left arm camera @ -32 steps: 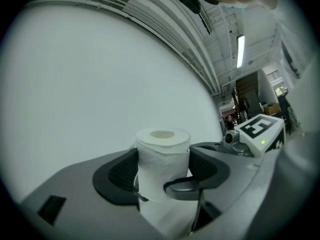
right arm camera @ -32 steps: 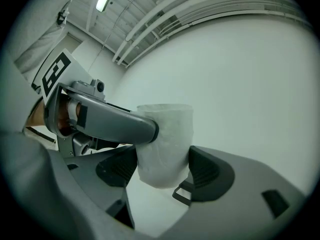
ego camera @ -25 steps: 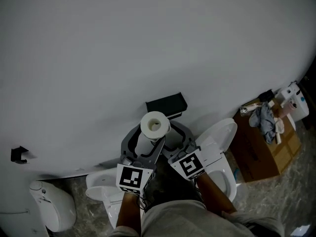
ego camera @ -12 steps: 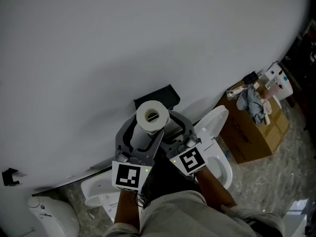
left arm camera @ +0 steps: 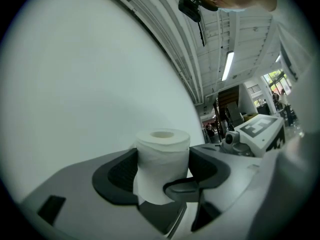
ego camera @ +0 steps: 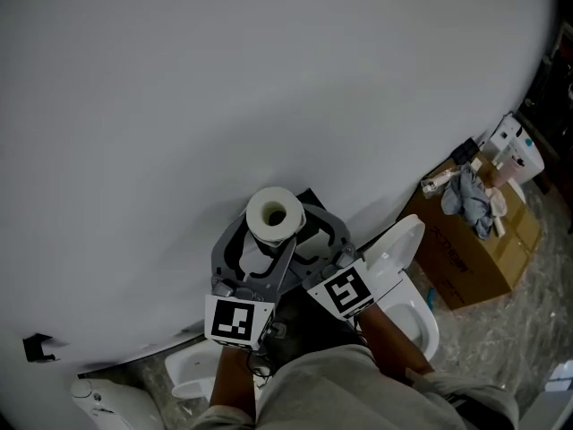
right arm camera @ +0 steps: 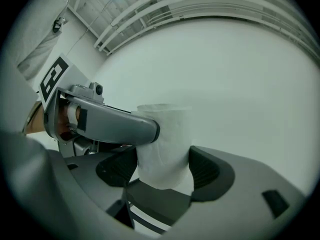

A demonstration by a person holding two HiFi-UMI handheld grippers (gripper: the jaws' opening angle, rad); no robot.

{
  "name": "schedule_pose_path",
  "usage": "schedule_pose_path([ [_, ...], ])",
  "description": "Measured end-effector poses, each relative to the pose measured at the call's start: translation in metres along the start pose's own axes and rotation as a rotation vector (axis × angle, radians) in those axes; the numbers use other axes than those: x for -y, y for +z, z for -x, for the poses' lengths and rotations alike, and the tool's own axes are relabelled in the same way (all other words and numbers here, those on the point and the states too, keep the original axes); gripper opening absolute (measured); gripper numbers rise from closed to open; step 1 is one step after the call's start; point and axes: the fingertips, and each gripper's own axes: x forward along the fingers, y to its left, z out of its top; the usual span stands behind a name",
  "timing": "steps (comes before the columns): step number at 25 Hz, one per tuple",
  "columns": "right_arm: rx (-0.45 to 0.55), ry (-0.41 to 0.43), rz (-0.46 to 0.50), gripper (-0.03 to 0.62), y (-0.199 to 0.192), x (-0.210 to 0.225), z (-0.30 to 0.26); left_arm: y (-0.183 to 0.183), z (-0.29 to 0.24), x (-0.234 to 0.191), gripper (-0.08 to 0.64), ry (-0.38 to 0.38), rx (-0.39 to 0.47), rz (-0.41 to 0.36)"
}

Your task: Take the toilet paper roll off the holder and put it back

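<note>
A white toilet paper roll [ego camera: 274, 215] stands upright in the air close to the white wall, hole facing up. My left gripper [ego camera: 258, 251] and right gripper [ego camera: 311, 236] both reach in from below and clasp it from crossing sides. In the left gripper view the roll [left arm camera: 162, 159] sits squeezed between the two dark pads [left arm camera: 118, 176]. In the right gripper view the roll [right arm camera: 164, 143] fills the gap between the pads [right arm camera: 205, 172], and the left gripper's finger [right arm camera: 115, 125] lies across its side. Only a corner of the black holder [ego camera: 313, 199] shows behind the roll.
A white toilet [ego camera: 407, 280] with its lid up stands to the right below me. Further right is a cardboard box [ego camera: 470, 258] with a cloth and bottles on it. A white bin [ego camera: 116, 406] is at bottom left, and a small black fitting [ego camera: 36, 348] is on the wall.
Both grippers have carried the roll toward the wall. The black holder, fully visible before, is now mostly hidden behind the roll. Both grips look unchanged.
</note>
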Motion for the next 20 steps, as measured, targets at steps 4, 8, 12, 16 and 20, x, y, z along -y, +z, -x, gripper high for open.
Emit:
schedule_pose_path([
  [4,-0.006,0.024,-0.036,0.308,-0.014,0.003,-0.009,-0.015,-0.007,-0.007,0.319,0.023,-0.058,0.001],
  [8,-0.036,0.059,-0.073,0.308,-0.034,0.000,-0.016,-0.037,-0.011,-0.012,0.319,0.041,-0.105,0.034],
  [12,-0.076,0.084,-0.108,0.308,-0.049,-0.002,-0.025,-0.051,-0.016,-0.019,0.319,0.054,-0.139,0.057],
  [16,-0.112,0.105,-0.125,0.308,-0.061,-0.003,-0.029,-0.063,-0.018,-0.022,0.319,0.062,-0.184,0.053],
  [20,-0.133,0.115,-0.154,0.308,-0.066,-0.005,-0.032,-0.068,-0.018,-0.025,0.319,0.062,-0.197,0.066],
])
